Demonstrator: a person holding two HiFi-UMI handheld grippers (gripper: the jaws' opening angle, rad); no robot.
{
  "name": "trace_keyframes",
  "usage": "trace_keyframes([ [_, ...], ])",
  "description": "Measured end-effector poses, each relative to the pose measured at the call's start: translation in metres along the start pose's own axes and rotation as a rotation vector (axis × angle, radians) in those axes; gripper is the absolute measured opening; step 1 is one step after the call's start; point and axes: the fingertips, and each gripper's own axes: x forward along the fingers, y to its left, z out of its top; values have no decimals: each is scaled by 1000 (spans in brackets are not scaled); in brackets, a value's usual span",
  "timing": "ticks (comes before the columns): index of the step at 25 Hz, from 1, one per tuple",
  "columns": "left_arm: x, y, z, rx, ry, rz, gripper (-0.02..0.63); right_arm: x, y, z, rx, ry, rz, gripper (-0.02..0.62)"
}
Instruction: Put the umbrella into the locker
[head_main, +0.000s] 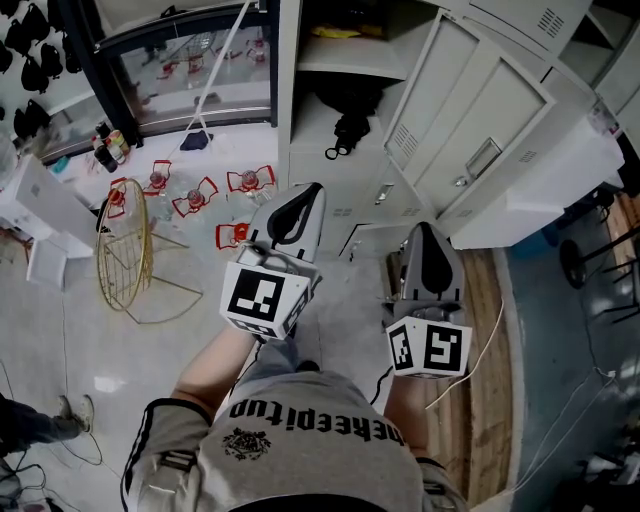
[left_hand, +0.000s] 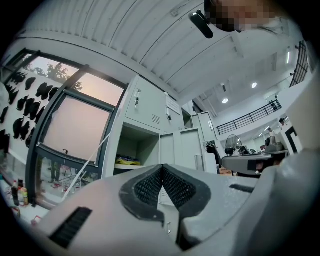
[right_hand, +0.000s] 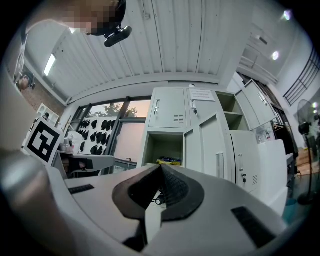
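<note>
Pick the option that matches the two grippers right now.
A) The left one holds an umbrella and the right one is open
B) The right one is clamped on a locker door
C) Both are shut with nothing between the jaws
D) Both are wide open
C: the left gripper and the right gripper each show their jaws pressed together, with nothing caught between them.

Holds the left gripper (head_main: 315, 188) and the right gripper (head_main: 424, 227) out in front of the body, side by side and apart, the left a little further forward. Points both ahead, tips tilted slightly upward. Has each pair of jaws closed tip to tip, with nothing between them.
</note>
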Motion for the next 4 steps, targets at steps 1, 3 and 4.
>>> trace_keyframes([
  [1,0,-1,0,1,1,1,3,-1,-1,0,1,0,0,2],
  [3,0,-2,0,2,2,5,3,-2,-2,0,2,-1,1,2],
  [4,1,-3,0,2,2,6,3,-3,-3,0,3,-1,1,2],
])
